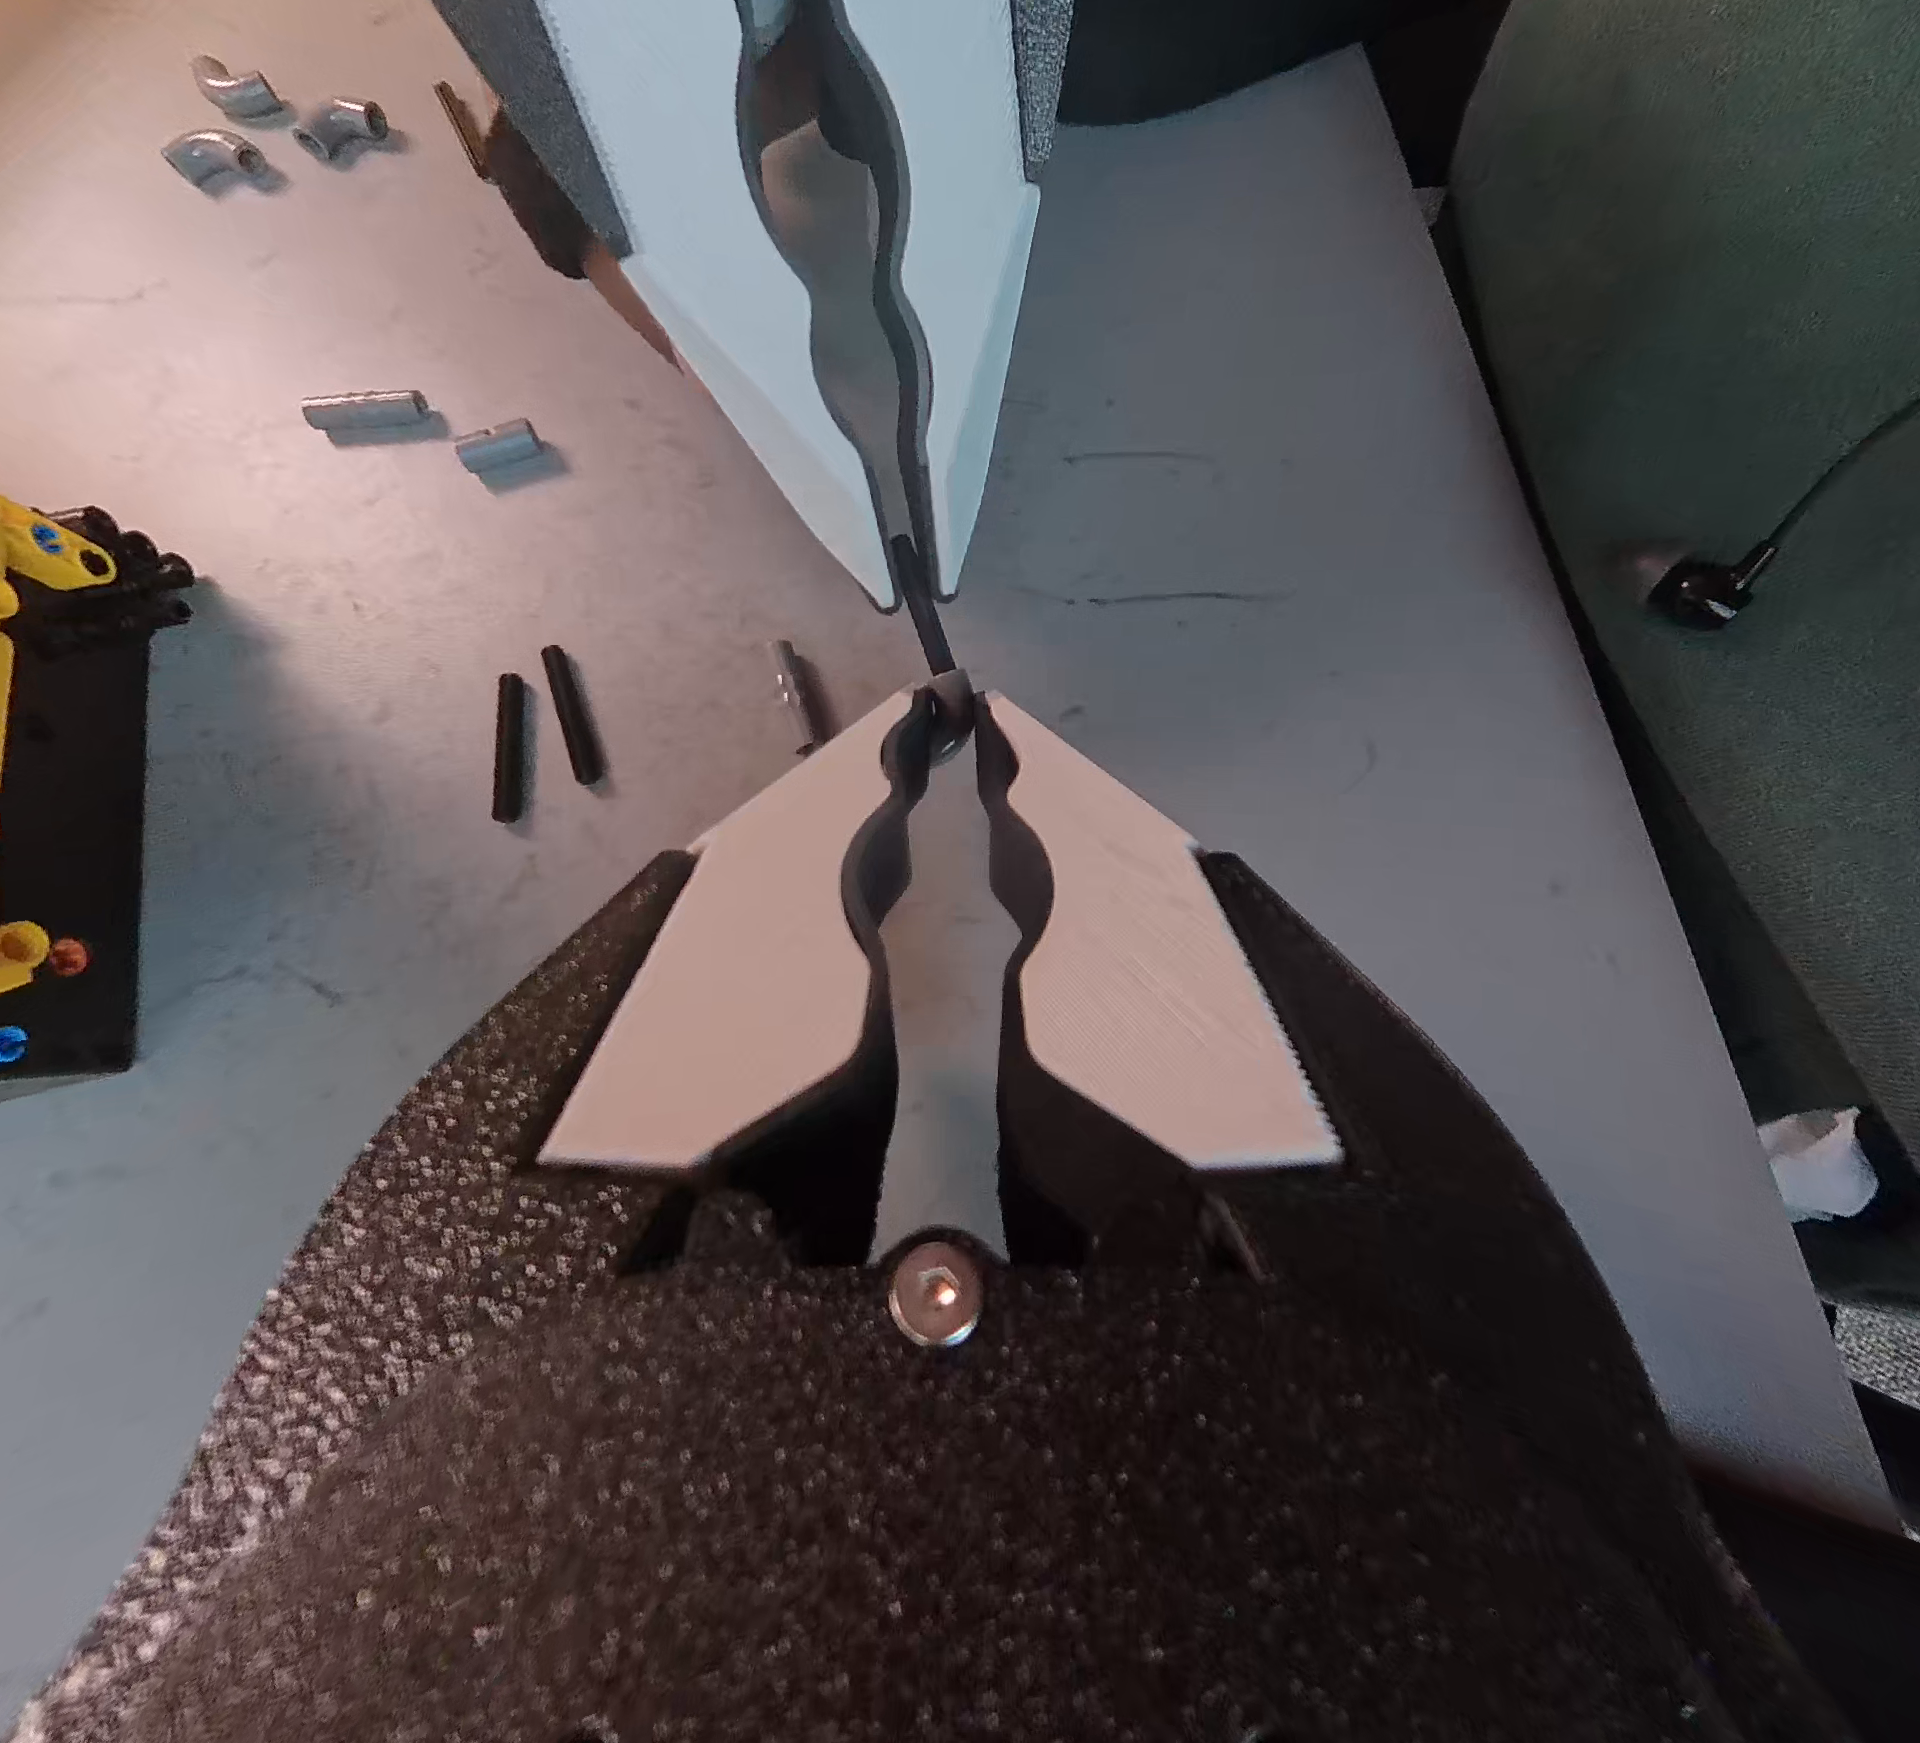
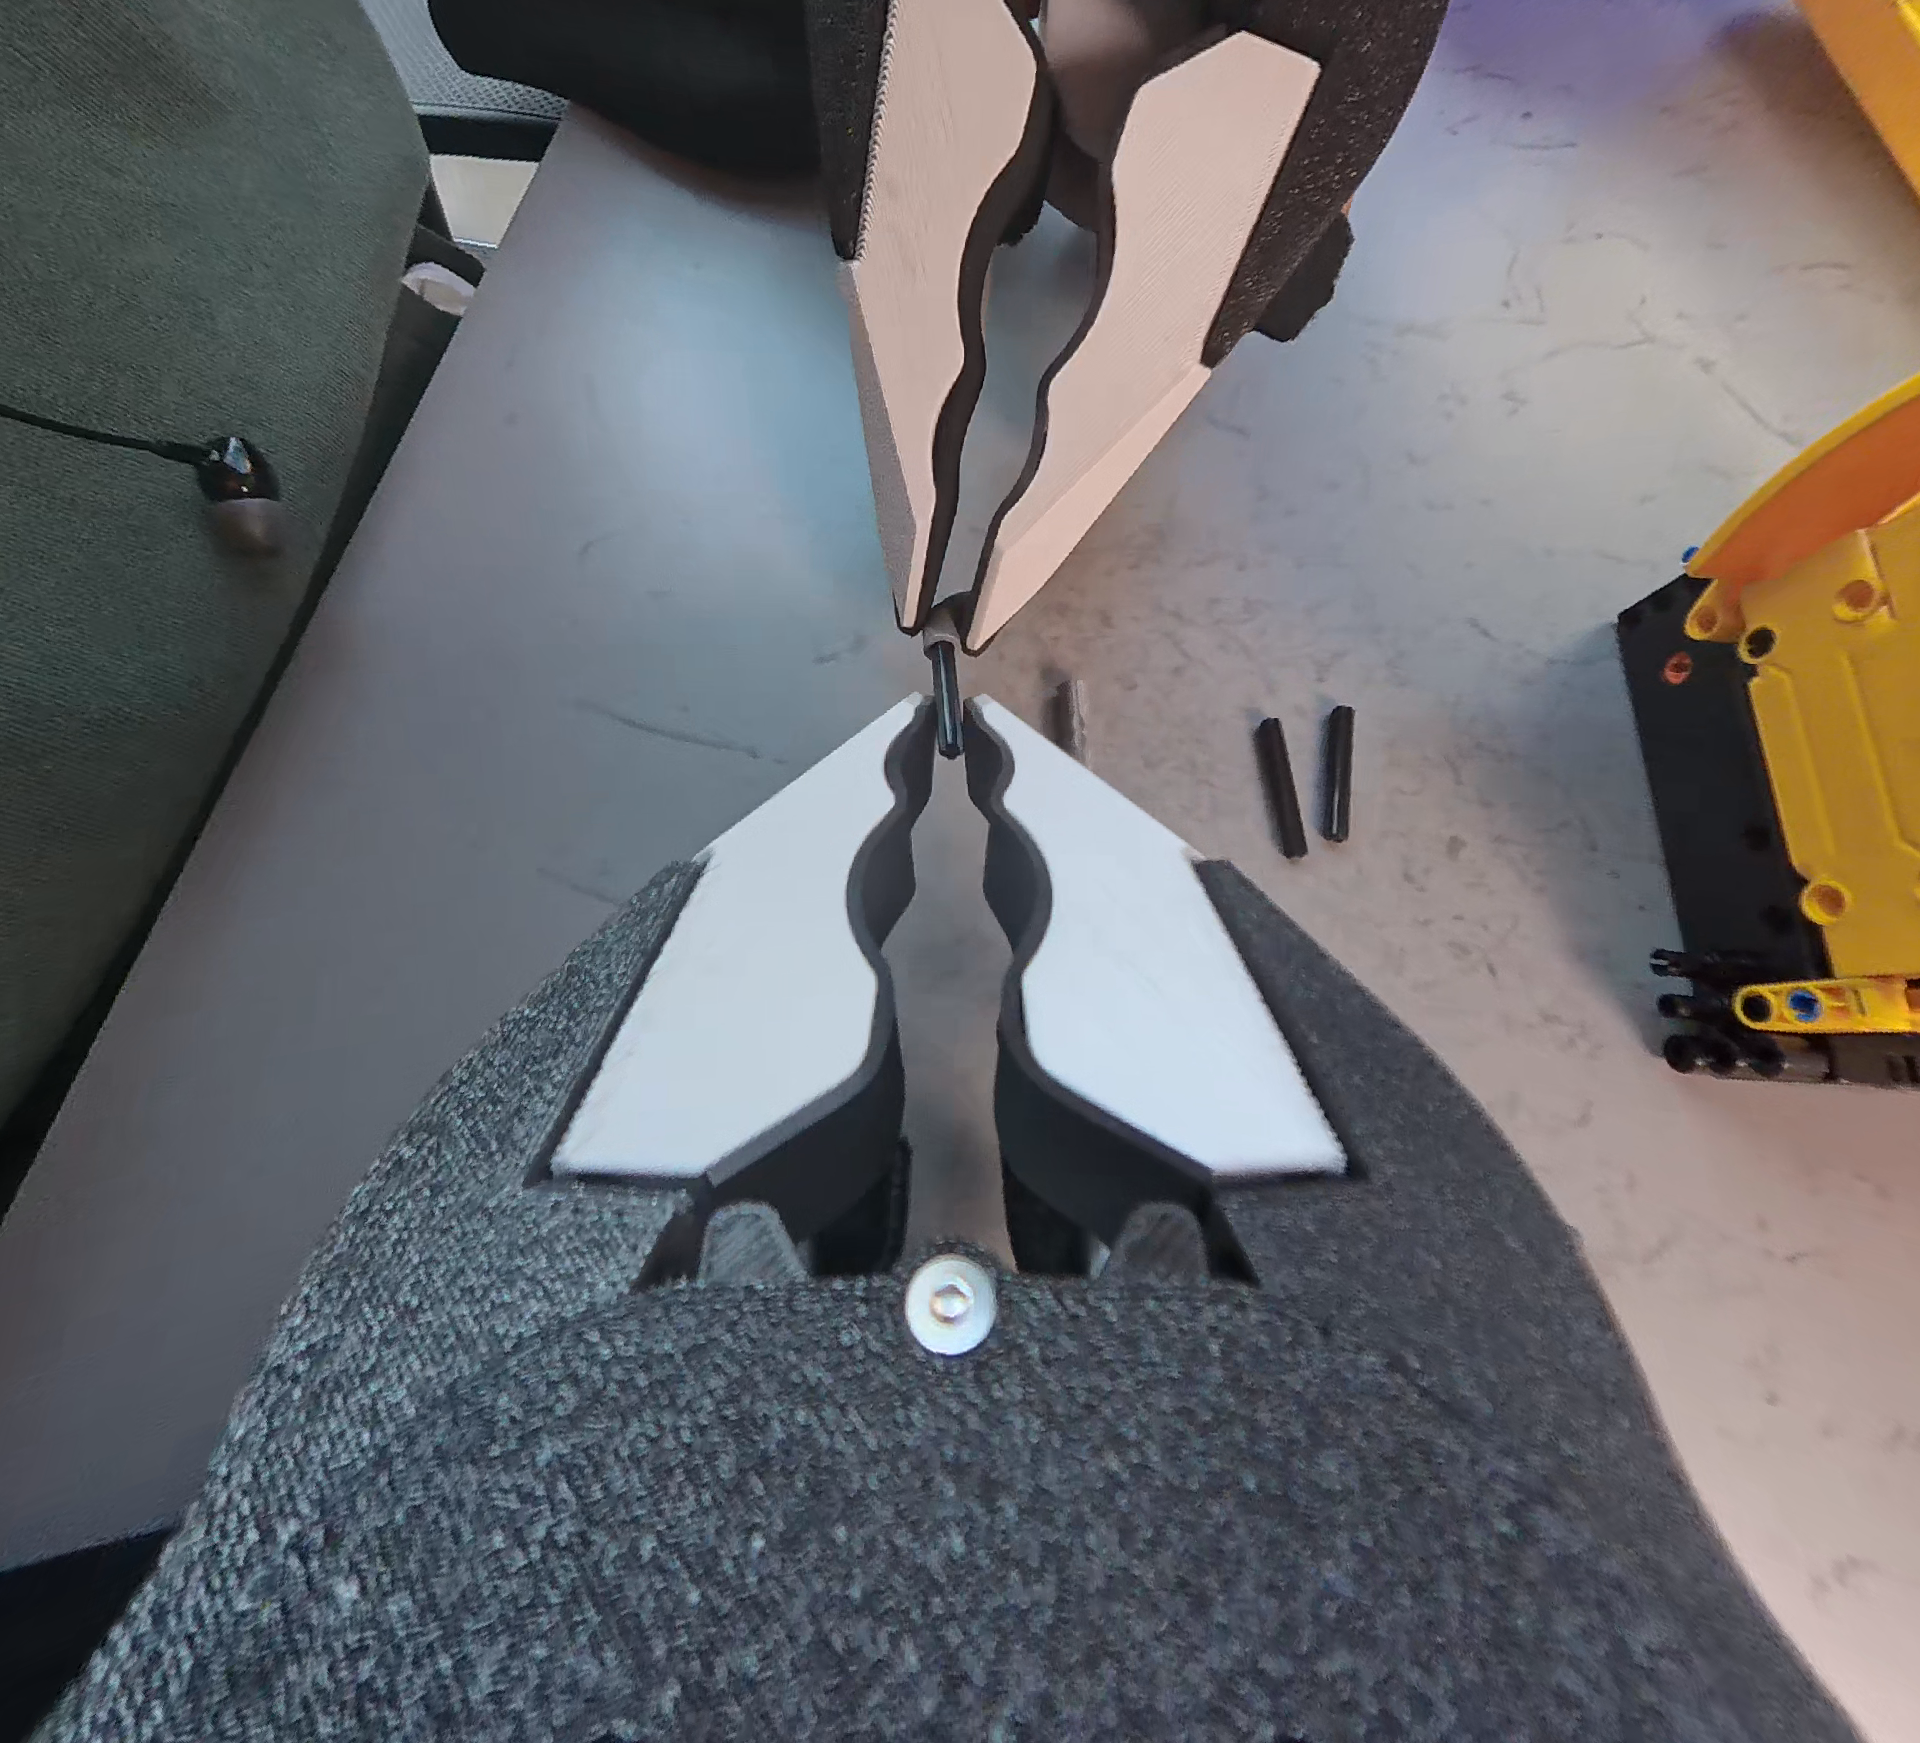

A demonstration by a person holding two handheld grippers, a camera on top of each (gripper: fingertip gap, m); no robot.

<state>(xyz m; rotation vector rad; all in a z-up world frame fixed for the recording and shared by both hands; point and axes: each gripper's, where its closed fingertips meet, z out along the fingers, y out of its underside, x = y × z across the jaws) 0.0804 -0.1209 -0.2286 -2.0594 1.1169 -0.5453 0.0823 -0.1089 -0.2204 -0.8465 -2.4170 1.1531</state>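
Your left claw (image 1: 943, 706) clamps a small grey connector (image 1: 948, 725); your right claw (image 2: 945, 704) pinches a black axle pin (image 2: 947, 696), tip-to-tip, lined up above the counter (image 1: 1195, 446).

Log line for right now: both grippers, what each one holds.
left gripper: shut on grey connector | right gripper: shut on black pin | pin tip in connector, above table

Left gripper (image 1: 948, 717) grips grey connector (image 1: 951, 706); right gripper (image 1: 920, 597) pinches black pin (image 1: 928, 618).

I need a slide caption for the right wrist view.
Right gripper holds a black pin entering a grey connector held by the left gripper.
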